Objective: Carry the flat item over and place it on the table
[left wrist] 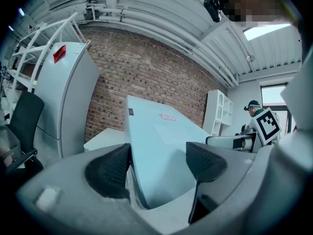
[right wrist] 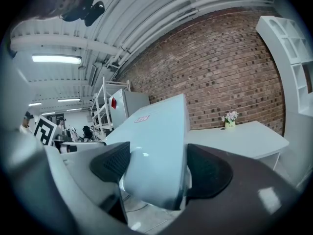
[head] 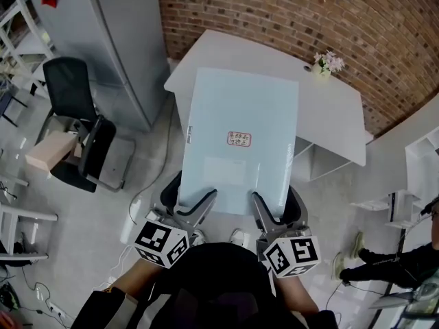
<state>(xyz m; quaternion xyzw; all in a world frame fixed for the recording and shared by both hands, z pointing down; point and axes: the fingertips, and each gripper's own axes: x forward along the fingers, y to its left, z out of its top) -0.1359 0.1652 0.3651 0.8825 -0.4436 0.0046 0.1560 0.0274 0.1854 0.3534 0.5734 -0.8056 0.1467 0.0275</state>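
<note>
At far left I see a black office chair [head: 72,91] on the floor, with a tall grey cabinet [head: 116,40] just beyond it against the brick wall [head: 288,12].

My left gripper [head: 206,199] is clamped on the near left corner of the flat pale-blue panel [head: 240,115]. In the left gripper view the corner sits between the two dark pads [left wrist: 108,170], one pressed against its edge and the other against its face.

The panel is up off the floor, held by its near edge. Its far end reaches out over the white table [head: 336,108]; I cannot tell whether it touches the tabletop. A small red-and-white label [head: 239,139] sits near the panel's middle.

My right gripper [head: 259,204] grips the near right corner. In the right gripper view both pads [right wrist: 208,173] bear on the panel's thickness.

Further right, a small flower pot [head: 326,64] stands on the table's far side. A person [head: 391,262] is at the lower right edge.
</note>
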